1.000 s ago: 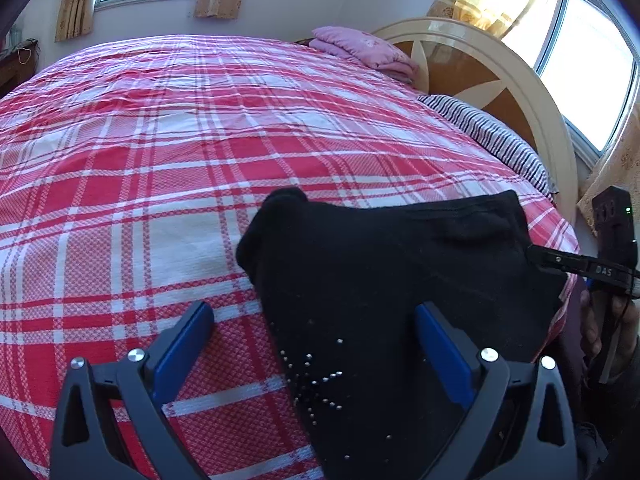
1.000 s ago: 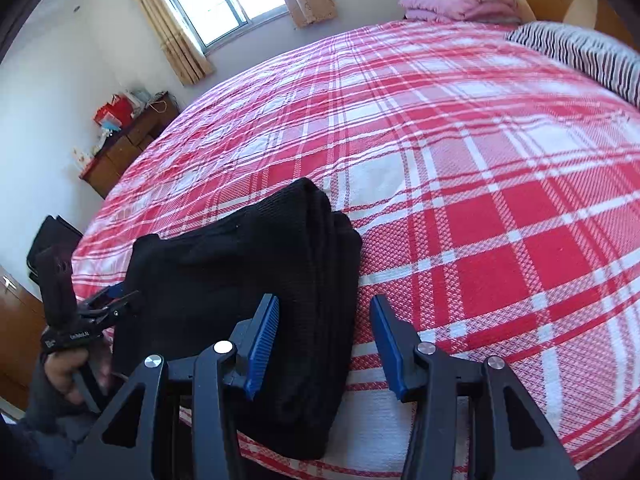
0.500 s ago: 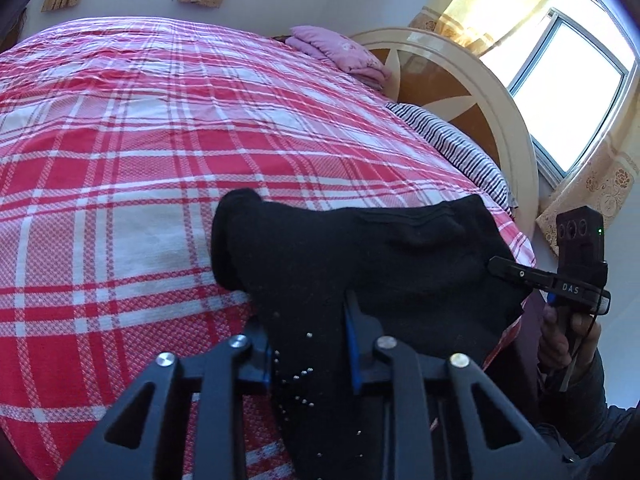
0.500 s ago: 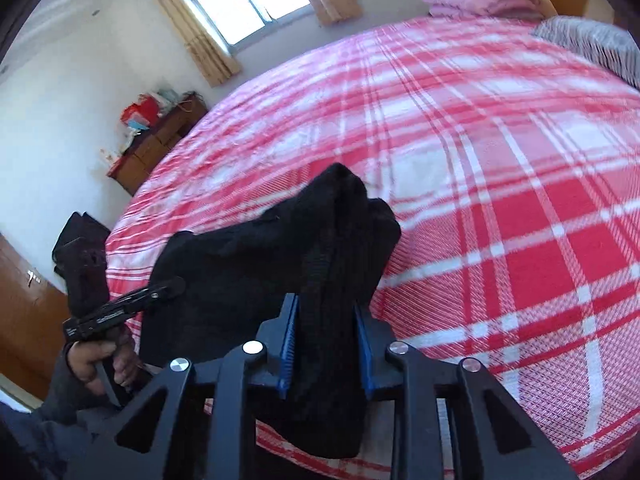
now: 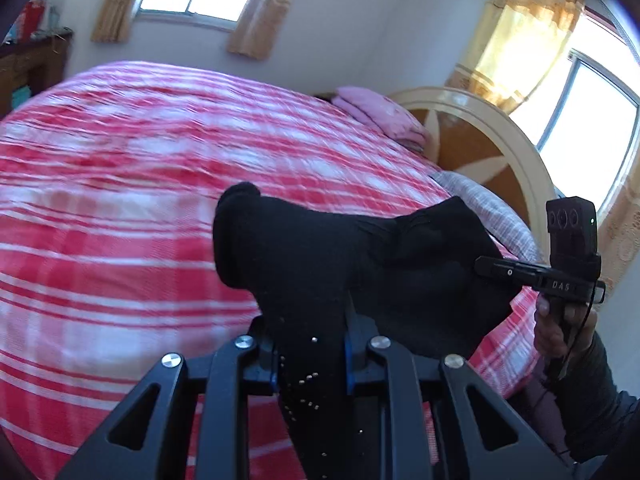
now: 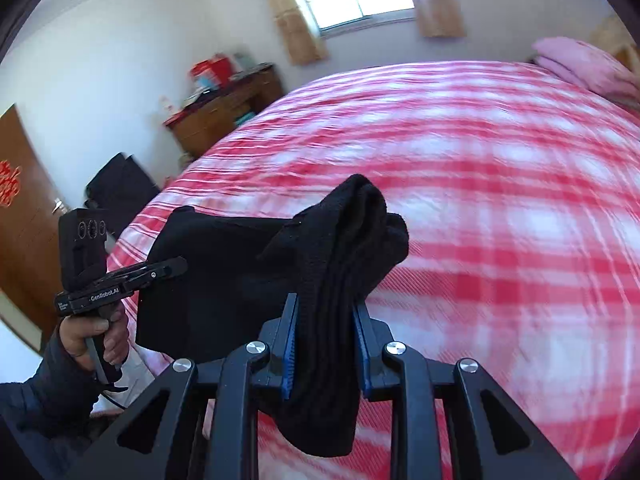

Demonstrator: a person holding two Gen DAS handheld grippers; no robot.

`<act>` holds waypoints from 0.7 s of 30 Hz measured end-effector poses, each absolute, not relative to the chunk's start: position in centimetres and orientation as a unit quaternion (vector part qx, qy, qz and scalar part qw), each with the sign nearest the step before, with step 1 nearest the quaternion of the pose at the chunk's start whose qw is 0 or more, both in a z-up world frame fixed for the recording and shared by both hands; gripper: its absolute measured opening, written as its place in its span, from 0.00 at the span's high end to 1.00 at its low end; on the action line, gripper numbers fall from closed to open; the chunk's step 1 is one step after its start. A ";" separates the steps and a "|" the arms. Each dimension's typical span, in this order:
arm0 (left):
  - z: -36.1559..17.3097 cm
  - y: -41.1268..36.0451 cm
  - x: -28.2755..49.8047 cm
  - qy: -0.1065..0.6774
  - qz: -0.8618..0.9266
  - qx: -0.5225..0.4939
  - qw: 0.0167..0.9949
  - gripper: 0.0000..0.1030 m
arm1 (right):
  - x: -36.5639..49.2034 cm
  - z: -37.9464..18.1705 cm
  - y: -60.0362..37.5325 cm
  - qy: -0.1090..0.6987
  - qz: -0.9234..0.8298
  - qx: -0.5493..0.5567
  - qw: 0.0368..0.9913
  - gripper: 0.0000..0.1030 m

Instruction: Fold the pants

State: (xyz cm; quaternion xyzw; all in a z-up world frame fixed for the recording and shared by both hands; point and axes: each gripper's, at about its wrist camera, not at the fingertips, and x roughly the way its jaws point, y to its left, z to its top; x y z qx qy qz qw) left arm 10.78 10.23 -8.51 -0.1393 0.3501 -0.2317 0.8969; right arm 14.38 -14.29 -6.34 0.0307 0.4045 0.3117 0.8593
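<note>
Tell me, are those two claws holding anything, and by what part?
Yes, both hold the black pants. The left gripper and the right gripper each pinch one end of the folded bundle, raised above the bed.

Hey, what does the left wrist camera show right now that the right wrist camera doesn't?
Only the left wrist view shows the arched headboard, the striped pillow and the right gripper from outside, held in a hand.

Only the right wrist view shows the wooden dresser, the door and the left gripper from outside.

Both show the black pants pinched by both grippers, the red plaid bedspread and the pink bedding.
</note>
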 end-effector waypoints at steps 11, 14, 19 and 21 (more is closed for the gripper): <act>-9.5 21.6 11.2 0.323 -0.083 -0.137 0.933 0.78 | 22.6 -9.1 1.2 0.395 0.391 -0.005 0.831 0.76; -10.3 23.3 11.7 0.321 -0.059 -0.136 0.936 0.78 | 23.6 -9.7 4.2 0.388 0.405 -0.009 0.828 0.76; -13.3 25.4 13.1 0.348 -0.056 -0.149 0.924 0.76 | 25.7 -12.4 5.8 0.425 0.398 0.007 0.813 0.75; -14.7 25.4 13.6 0.358 -0.046 -0.137 0.922 0.64 | 26.2 -13.7 5.4 0.442 0.395 0.024 0.805 0.75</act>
